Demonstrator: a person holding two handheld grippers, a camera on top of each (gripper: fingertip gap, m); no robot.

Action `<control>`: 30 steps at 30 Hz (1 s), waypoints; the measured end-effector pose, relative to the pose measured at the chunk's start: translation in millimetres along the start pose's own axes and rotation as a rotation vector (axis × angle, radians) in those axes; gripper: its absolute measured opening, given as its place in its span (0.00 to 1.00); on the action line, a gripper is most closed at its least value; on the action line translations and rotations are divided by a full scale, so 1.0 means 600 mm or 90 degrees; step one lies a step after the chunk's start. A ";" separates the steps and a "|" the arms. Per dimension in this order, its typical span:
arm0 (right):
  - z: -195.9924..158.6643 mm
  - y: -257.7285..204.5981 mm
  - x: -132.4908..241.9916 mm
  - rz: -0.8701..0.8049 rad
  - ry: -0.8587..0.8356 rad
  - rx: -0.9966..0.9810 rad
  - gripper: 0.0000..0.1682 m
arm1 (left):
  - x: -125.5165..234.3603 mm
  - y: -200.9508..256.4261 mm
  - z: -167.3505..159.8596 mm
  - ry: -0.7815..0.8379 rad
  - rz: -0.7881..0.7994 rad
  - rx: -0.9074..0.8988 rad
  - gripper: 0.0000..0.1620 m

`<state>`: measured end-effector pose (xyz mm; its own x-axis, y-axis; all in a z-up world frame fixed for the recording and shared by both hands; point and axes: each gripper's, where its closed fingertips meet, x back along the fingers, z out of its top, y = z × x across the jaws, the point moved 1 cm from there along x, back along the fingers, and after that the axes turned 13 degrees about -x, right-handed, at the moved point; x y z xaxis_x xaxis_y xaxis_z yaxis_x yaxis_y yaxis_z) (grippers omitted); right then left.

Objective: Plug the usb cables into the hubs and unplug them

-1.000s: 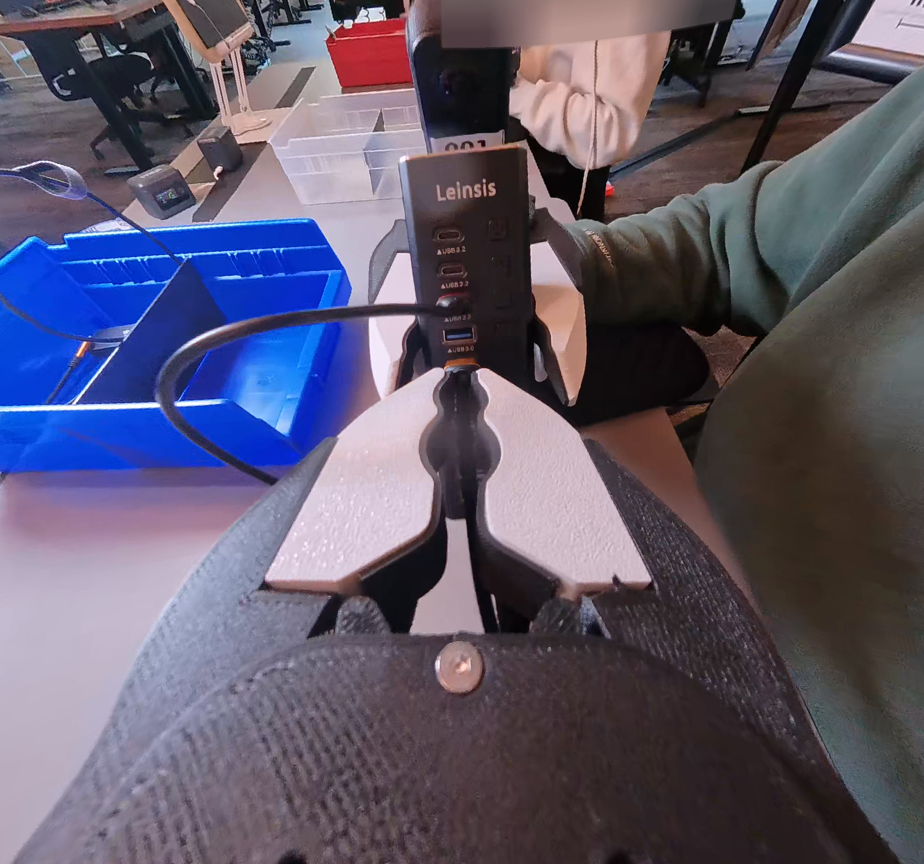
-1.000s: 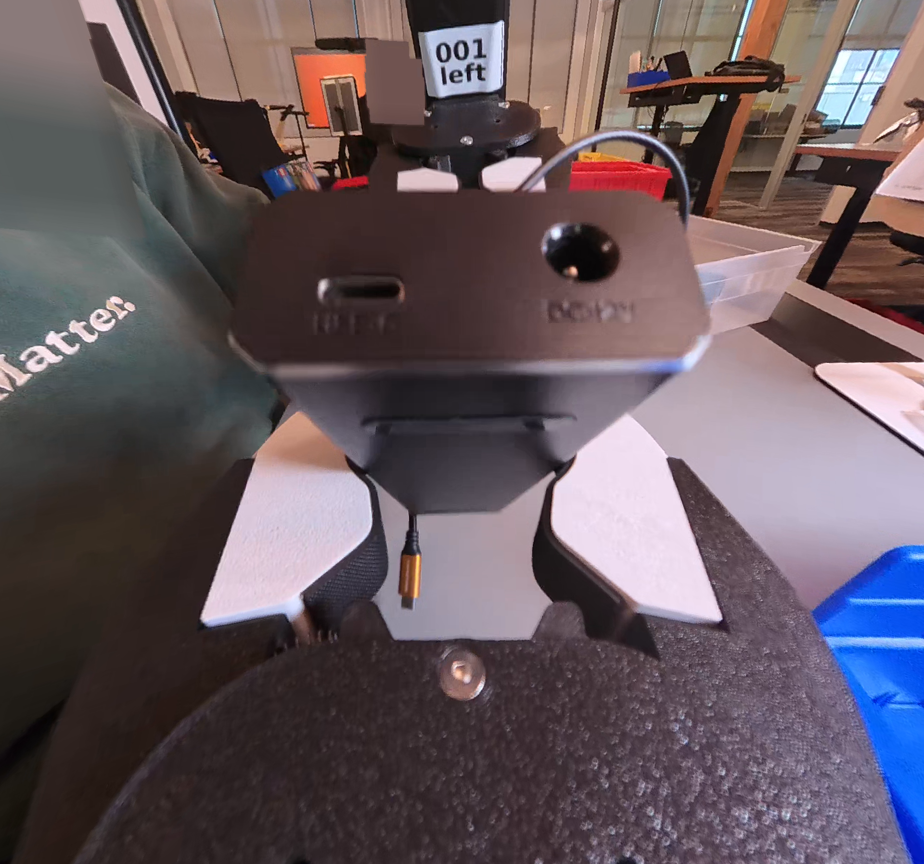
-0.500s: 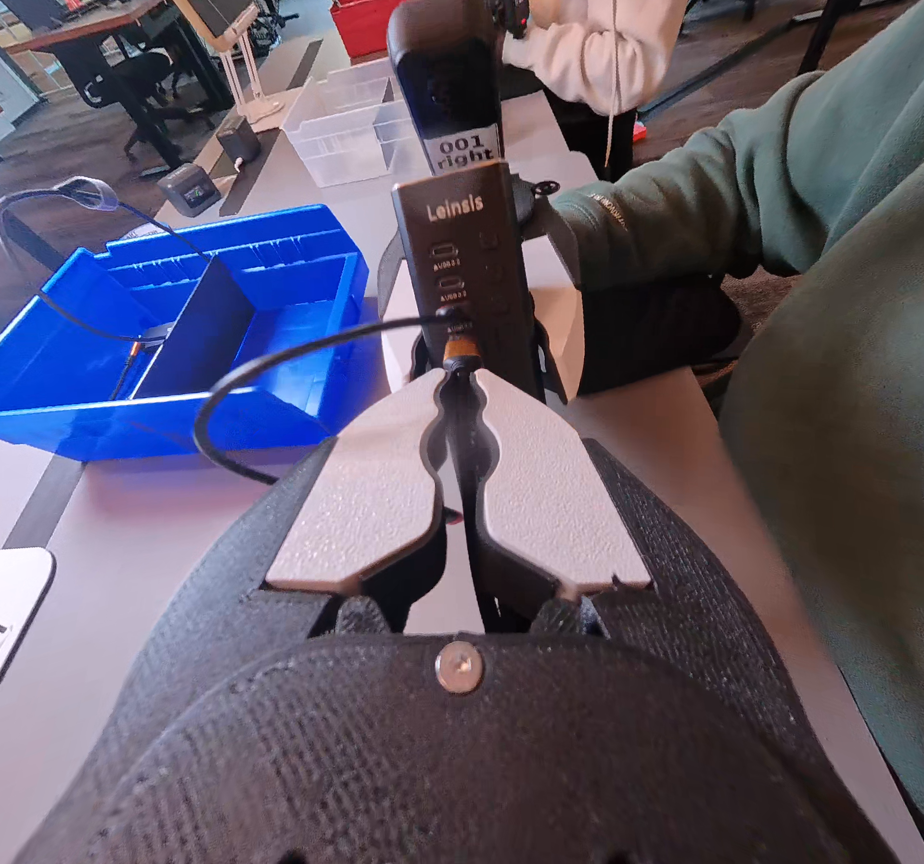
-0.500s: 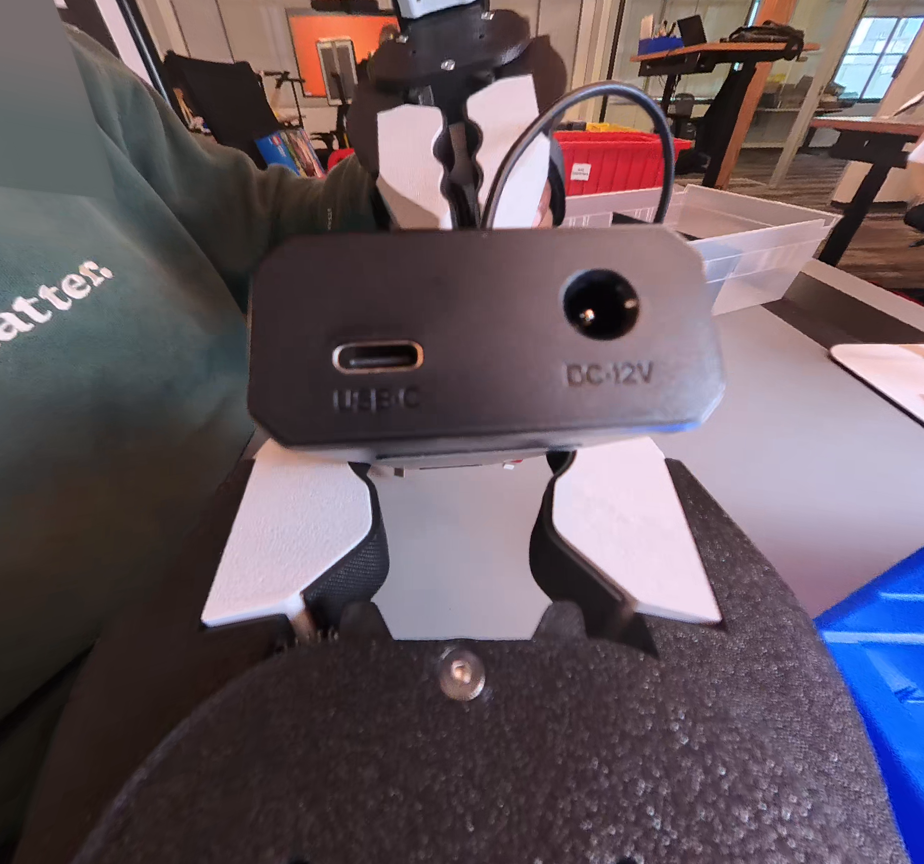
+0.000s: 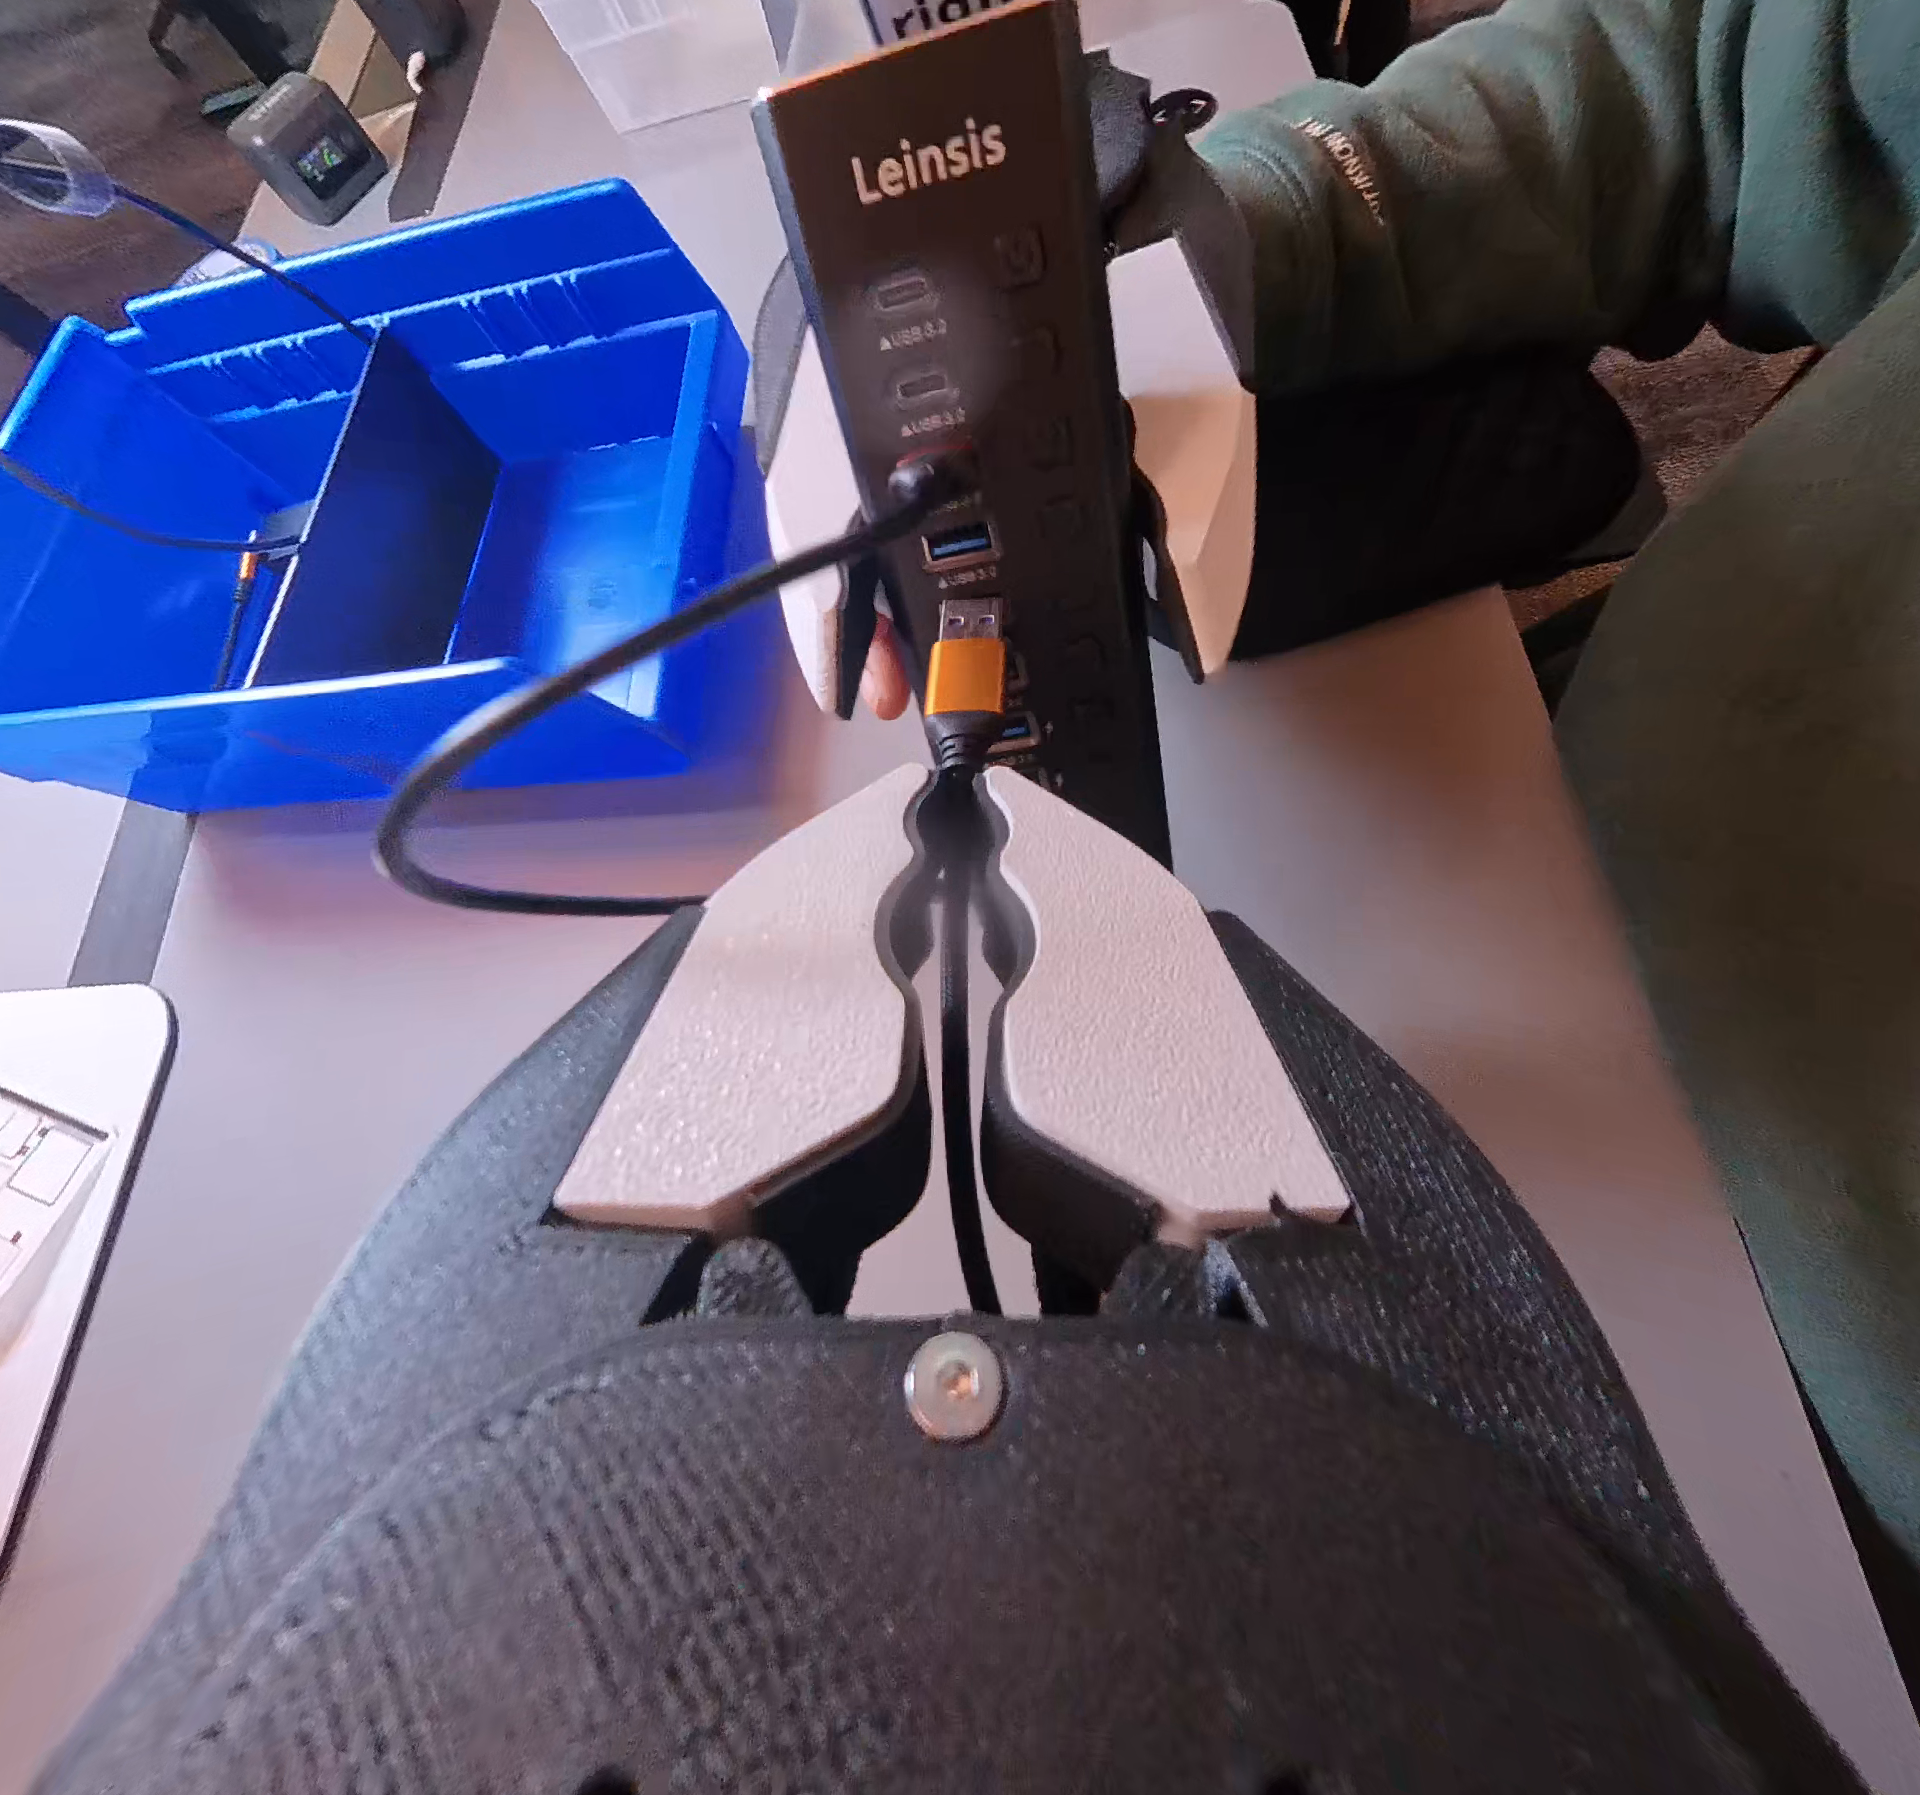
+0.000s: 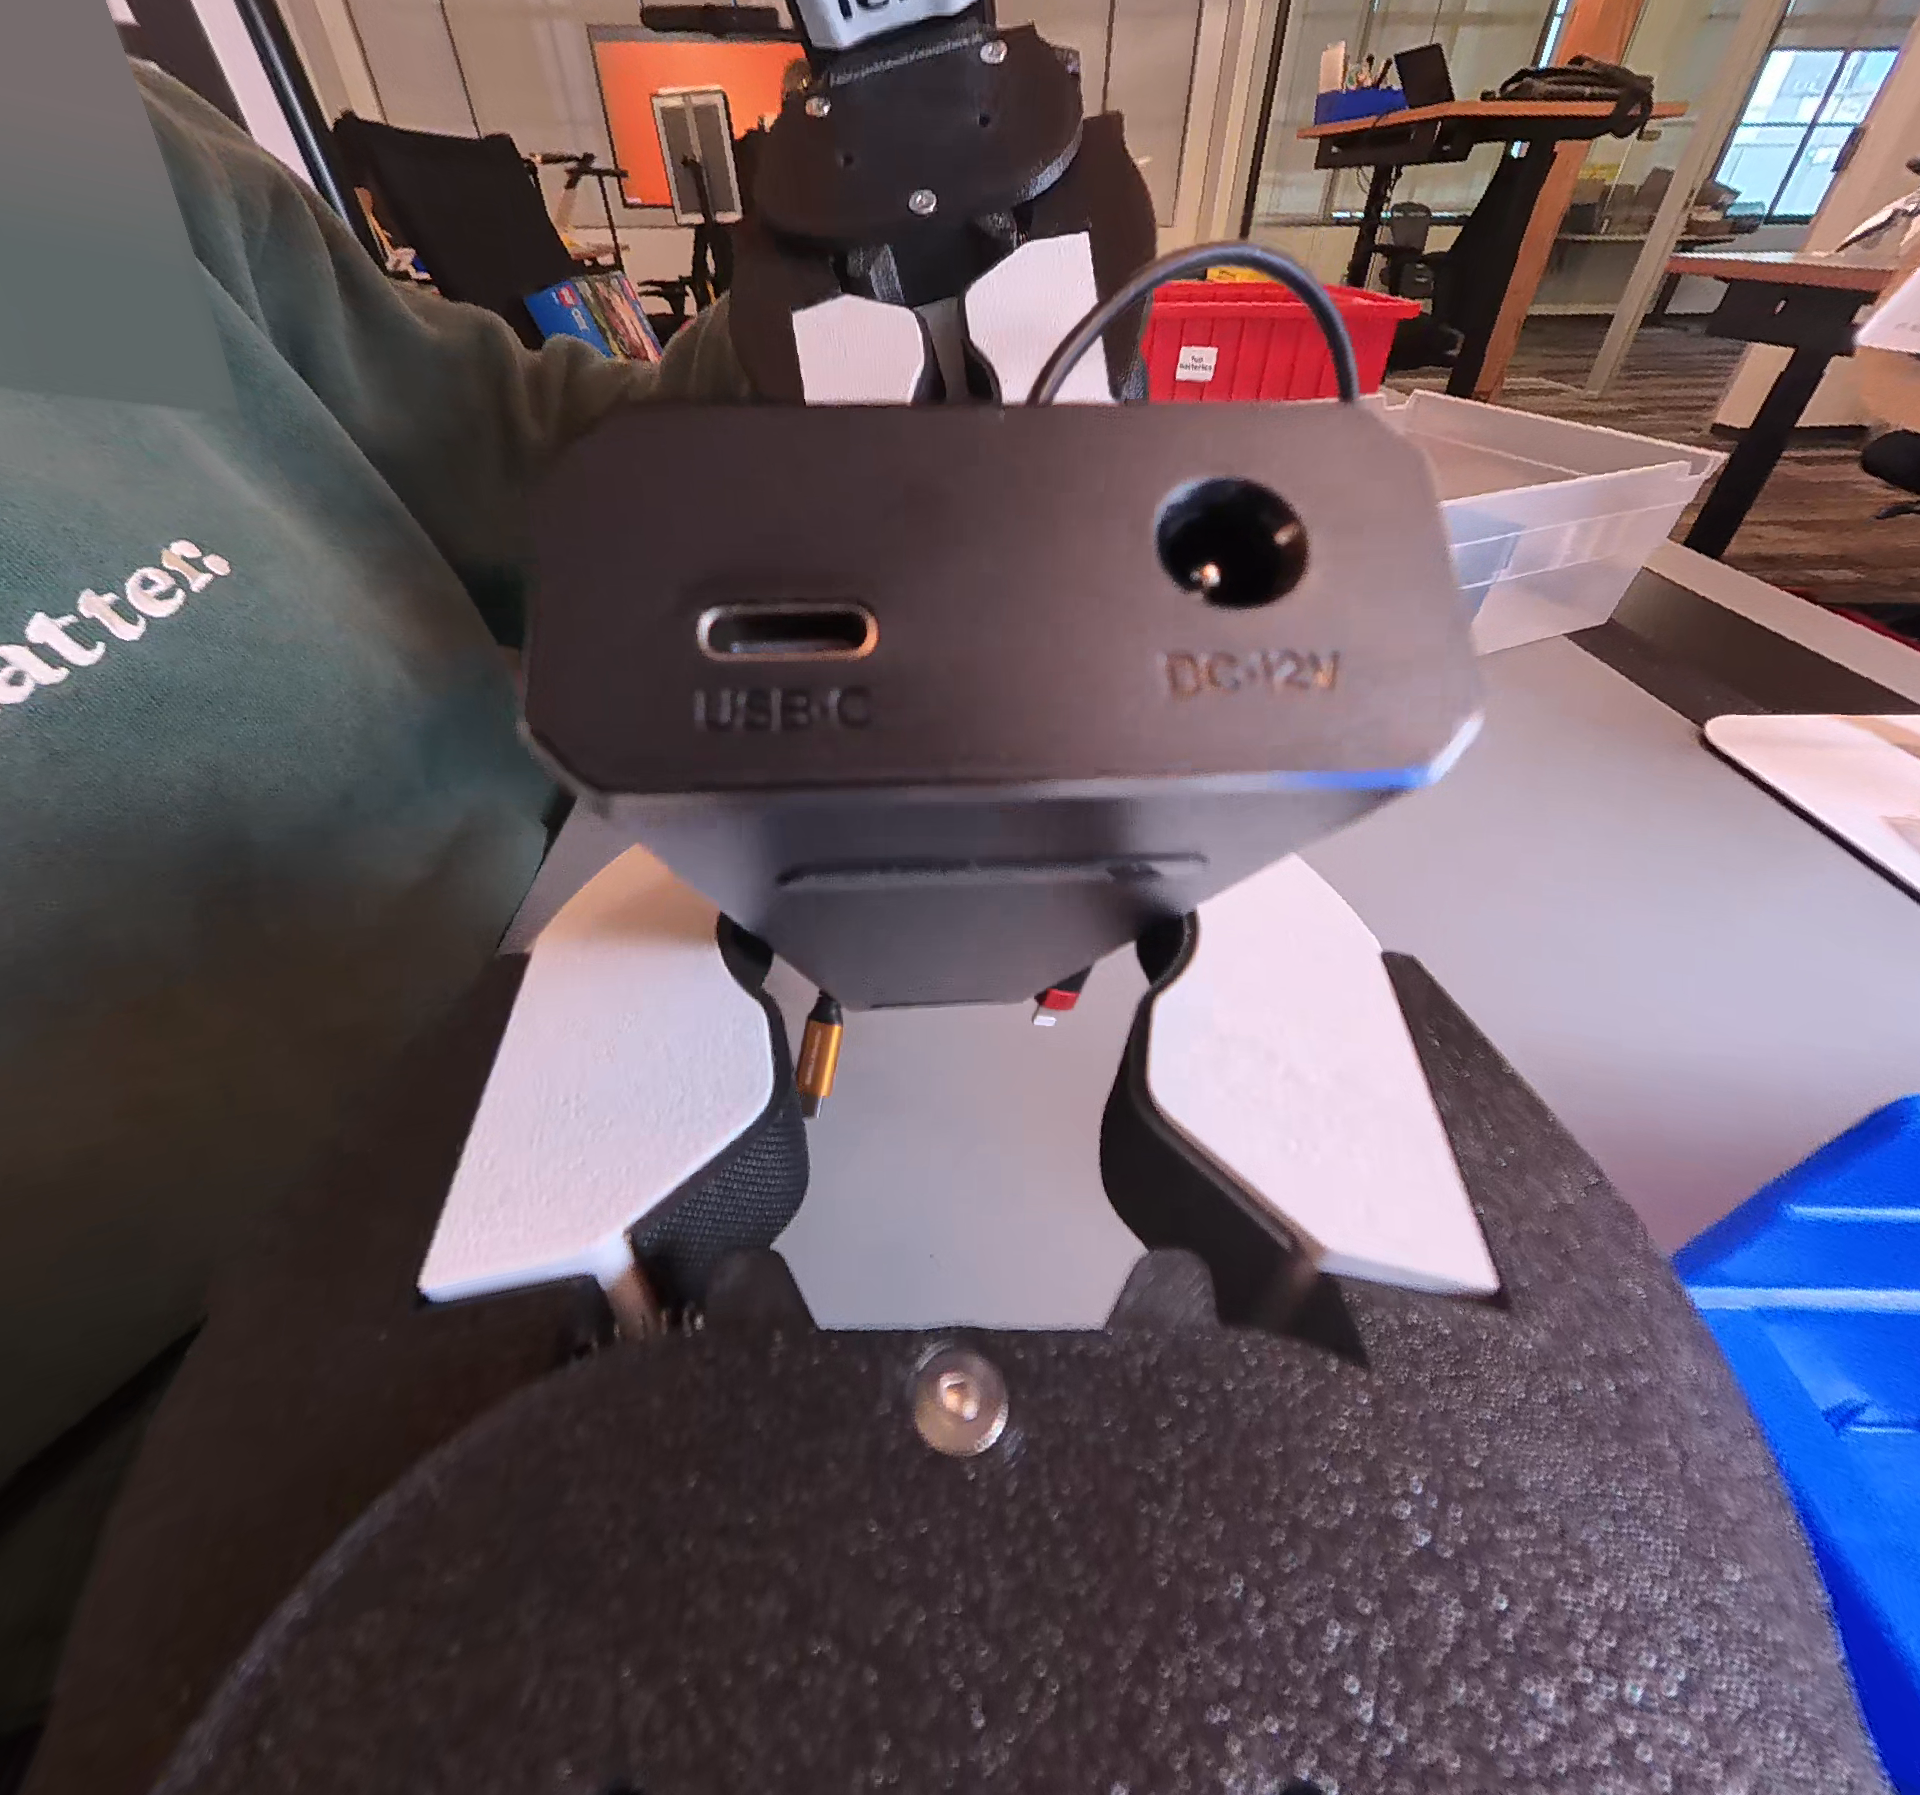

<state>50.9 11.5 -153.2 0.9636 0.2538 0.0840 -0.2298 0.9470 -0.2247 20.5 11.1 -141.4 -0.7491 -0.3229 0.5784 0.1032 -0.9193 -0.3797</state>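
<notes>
Gripping item: left tool [image 5: 951, 789], clamped on cable [image 5: 961, 1070]; orange plug [image 5: 964, 670] points far along hub [image 5: 971, 415], over its ports, unseated. Right tool [image 6: 956, 997] clamps hub, off counter [image 5: 1351, 862].

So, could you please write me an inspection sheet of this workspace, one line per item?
Surface: grey table, mostly bare.
Job's things: long black multi-port USB hub; orange-collared USB-A plug, outside the ports.
Clutter: blue plastic divided bin; clear plastic tray; white laptop corner.
Grippers: left gripper shut on the plug's cable; right gripper clamps the hub.
Cables: black cable loops from a plugged port.
Surroundings: office desks, red crate.
</notes>
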 end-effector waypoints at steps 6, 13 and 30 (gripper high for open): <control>-0.007 0.006 -0.005 -0.029 -0.022 0.020 0.42 | -0.004 0.002 -0.015 -0.076 -0.026 0.004 0.03; -0.008 0.003 -0.006 -0.041 -0.030 0.045 0.42 | -0.011 0.004 -0.016 -0.110 -0.063 0.024 0.03; 0.002 -0.018 0.002 -0.017 -0.023 0.069 0.42 | -0.062 0.036 -0.018 0.064 -0.076 0.115 0.02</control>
<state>54.6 1.8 -149.3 0.9646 0.2332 0.1236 -0.2194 0.9688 -0.1153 43.8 5.5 -178.9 -0.8232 -0.1935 0.5338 0.1180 -0.9779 -0.1725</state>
